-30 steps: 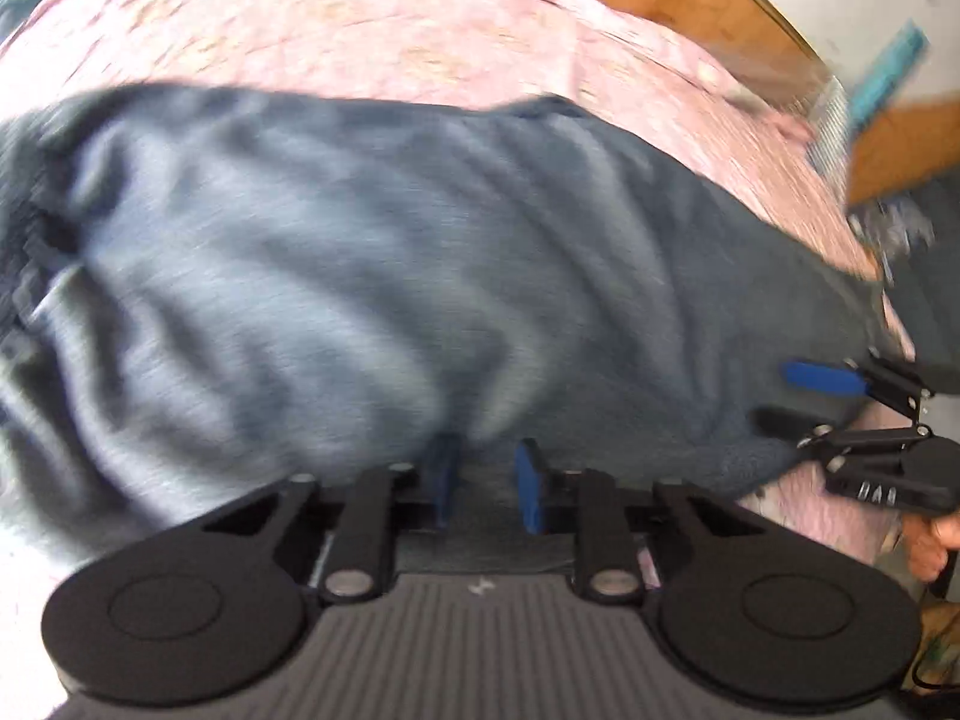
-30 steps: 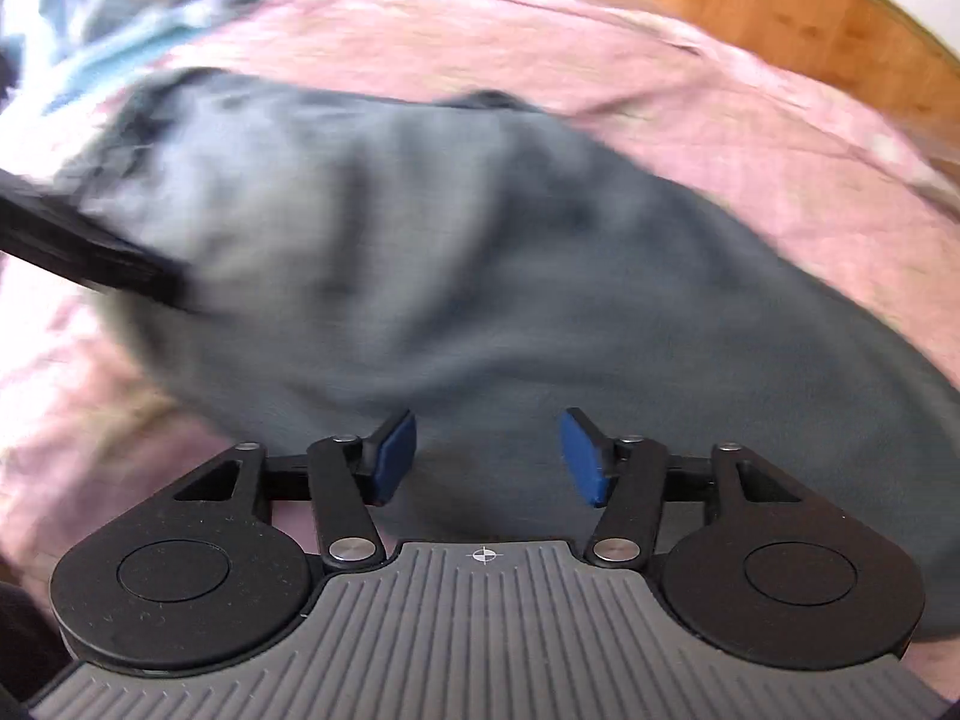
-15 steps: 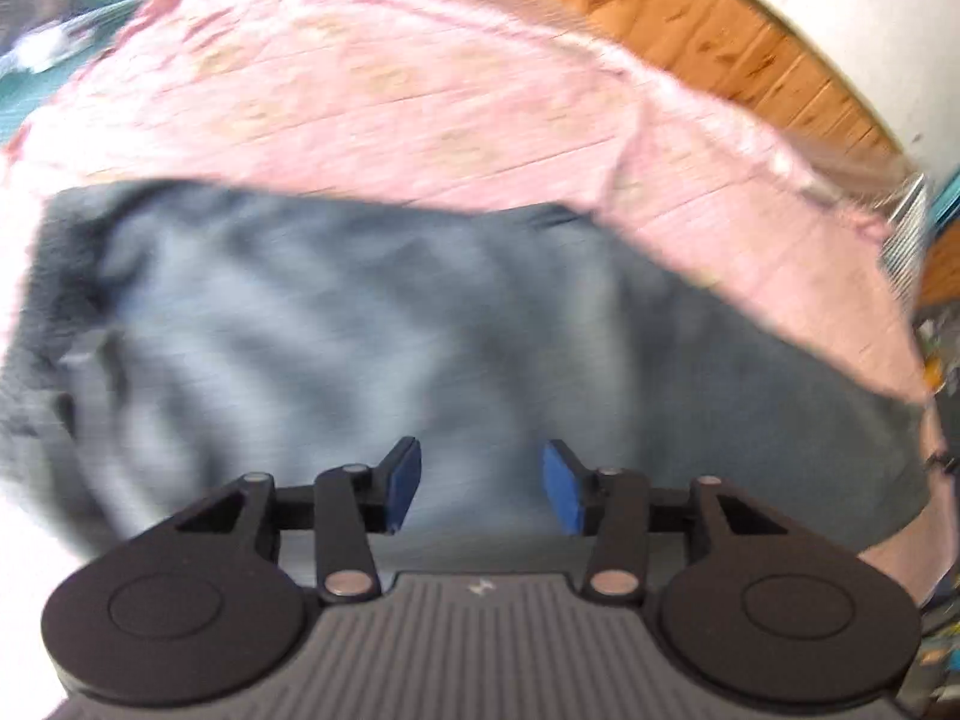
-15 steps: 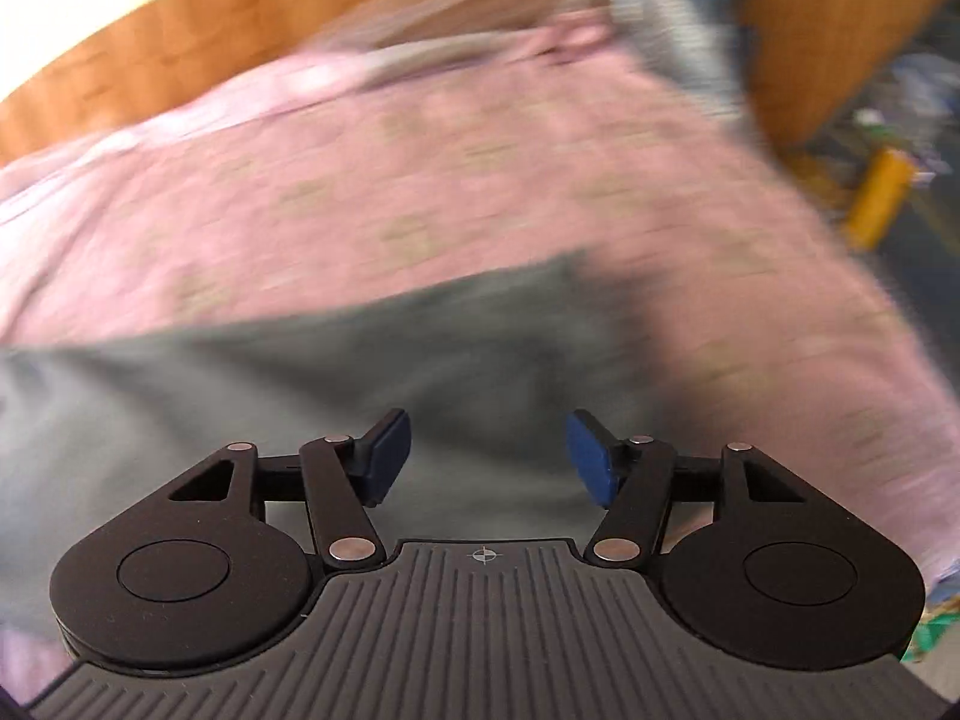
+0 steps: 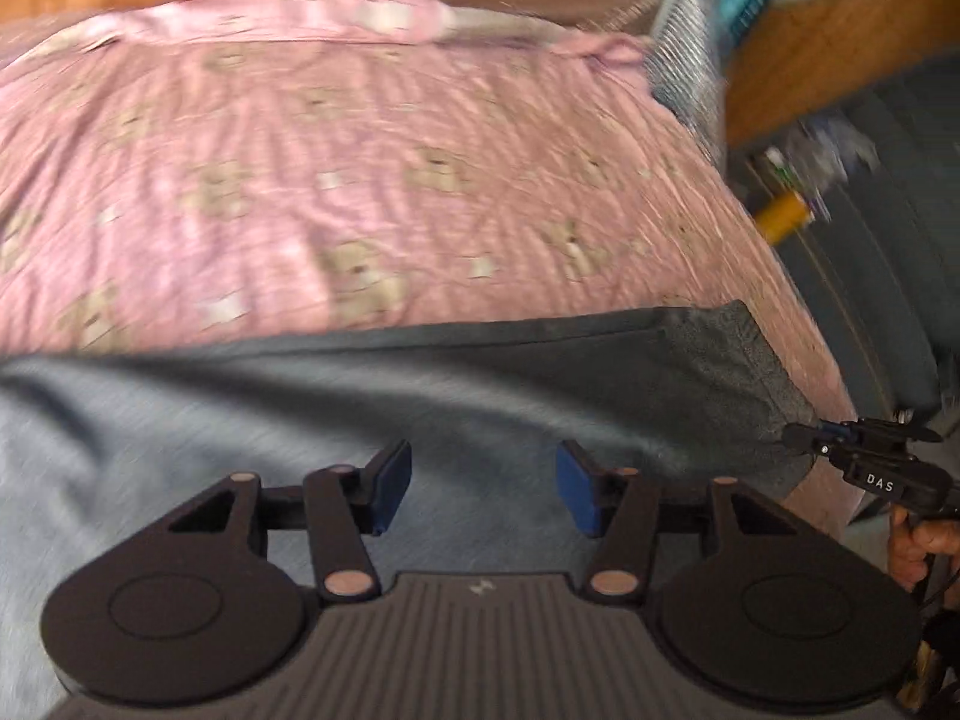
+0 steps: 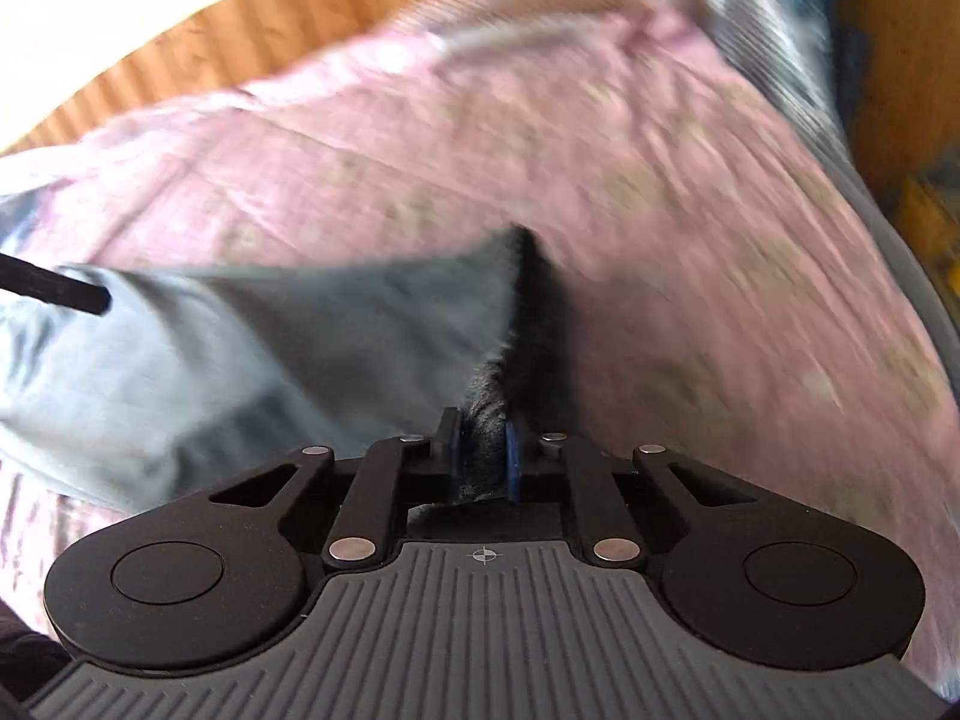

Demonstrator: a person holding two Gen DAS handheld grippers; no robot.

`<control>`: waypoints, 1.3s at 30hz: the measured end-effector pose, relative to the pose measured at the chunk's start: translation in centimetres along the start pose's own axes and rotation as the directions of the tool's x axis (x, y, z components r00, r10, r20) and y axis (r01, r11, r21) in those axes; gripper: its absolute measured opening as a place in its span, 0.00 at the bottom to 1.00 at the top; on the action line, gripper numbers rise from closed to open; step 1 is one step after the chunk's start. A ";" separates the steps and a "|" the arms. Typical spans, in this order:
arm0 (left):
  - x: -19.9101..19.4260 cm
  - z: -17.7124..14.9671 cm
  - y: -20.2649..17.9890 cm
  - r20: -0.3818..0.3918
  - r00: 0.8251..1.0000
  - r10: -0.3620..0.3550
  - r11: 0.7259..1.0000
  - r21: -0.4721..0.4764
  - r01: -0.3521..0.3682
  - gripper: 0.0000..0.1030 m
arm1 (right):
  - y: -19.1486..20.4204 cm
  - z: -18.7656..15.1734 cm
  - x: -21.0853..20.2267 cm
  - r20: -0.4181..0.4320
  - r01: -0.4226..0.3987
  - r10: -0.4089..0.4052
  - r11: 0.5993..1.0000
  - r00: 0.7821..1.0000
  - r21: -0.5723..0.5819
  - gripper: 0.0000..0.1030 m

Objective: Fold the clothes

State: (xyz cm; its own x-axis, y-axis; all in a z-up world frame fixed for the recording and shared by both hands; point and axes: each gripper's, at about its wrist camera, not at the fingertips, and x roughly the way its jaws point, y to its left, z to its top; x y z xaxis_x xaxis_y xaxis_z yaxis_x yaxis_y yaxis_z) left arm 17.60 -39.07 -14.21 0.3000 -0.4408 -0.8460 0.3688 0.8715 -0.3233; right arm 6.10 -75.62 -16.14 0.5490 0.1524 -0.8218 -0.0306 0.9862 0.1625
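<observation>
- Cloth is what fills both views: a grey garment (image 5: 420, 396) of soft, slightly fuzzy knit lies spread across the near part of a bed, its far edge a straight fold line and its right end a darker ribbed band by the bed's edge.
- The bedsheet (image 5: 360, 180) under it is pink, crinkled, and printed with small beige bears.
- Wooden panelling (image 6: 180, 54) runs behind the bed; past the bed's right side a yellow cylindrical object (image 5: 783, 217) shows, too blurred to identify.
- The left gripper (image 5: 483, 495) hovers over the garment with its blue pads (image 5: 393, 489) standing apart and no cloth between them. Its jaws have just been opening; a second ago they were nearly together at the cloth's near edge.
- The right gripper (image 6: 483, 459) is clamped on the garment's dark fuzzy end, cloth bunched between its pads and rising in a ridge ahead of them. Its jaws have just been closing; half a second ago they stood wide over flat fabric.
- In the left view, a hand (image 5: 915, 546) carries that gripper at the garment's right corner, which it was not touching a second ago.
</observation>
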 end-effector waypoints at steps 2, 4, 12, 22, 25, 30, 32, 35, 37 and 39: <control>3.3 1.0 -0.9 -0.028 0.999 0.016 1.000 0.021 -0.015 0.56 | -1.5 -0.5 0.9 -0.042 0.009 -0.007 0.999 0.999 0.054 0.12; 5.8 1.0 -1.1 -0.080 0.996 0.050 0.998 0.033 -0.048 0.55 | -2.7 -0.3 1.4 -0.052 -0.047 0.052 0.996 0.997 0.080 0.16; 7.2 0.5 -1.8 -0.069 0.994 0.089 0.994 -0.063 -0.093 0.60 | -3.5 4.4 0.6 0.087 -0.161 0.157 0.986 0.984 0.043 0.57; 5.7 -3.9 -5.6 -0.115 0.991 -0.068 0.998 -0.009 0.067 0.59 | -0.7 8.5 8.6 0.017 0.005 -0.003 0.992 1.000 -0.128 0.47; 1.9 -5.6 -2.5 -0.032 0.999 -0.018 0.991 -0.130 0.014 0.59 | 2.2 8.7 6.1 0.105 0.113 -0.092 0.970 0.990 -0.213 0.47; -6.7 -9.6 8.9 0.060 0.962 0.268 0.878 -0.426 -0.218 0.60 | 7.3 10.4 1.7 0.254 0.115 -0.039 0.950 0.966 -0.289 0.47; -9.2 -11.6 13.4 0.046 0.921 0.387 0.795 -0.522 -0.309 0.60 | 9.9 11.5 1.4 0.237 0.026 0.064 0.933 0.969 -0.360 0.47; -10.9 -14.7 18.1 0.000 0.888 0.461 0.703 -0.610 -0.365 0.60 | 13.8 13.0 3.4 0.121 -0.175 0.251 0.881 0.960 -0.439 0.47; -11.2 -16.1 19.2 0.012 0.888 0.460 0.706 -0.612 -0.357 0.59 | 17.3 13.9 5.4 0.020 -0.311 0.365 0.819 0.931 -0.482 0.47; -11.2 -17.2 19.4 0.041 0.893 0.449 0.731 -0.591 -0.340 0.65 | 21.6 14.4 7.6 -0.063 -0.413 0.449 0.747 0.891 -0.520 0.48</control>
State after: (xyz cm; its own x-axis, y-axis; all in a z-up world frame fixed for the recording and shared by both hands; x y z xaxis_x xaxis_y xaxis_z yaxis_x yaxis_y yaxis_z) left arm 6.29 -13.56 -18.30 0.4693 -0.0115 -0.8830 -0.3522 0.9145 -0.1991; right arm 21.66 -54.09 -10.96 0.4232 0.5825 -0.6939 -0.6842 0.7076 0.1767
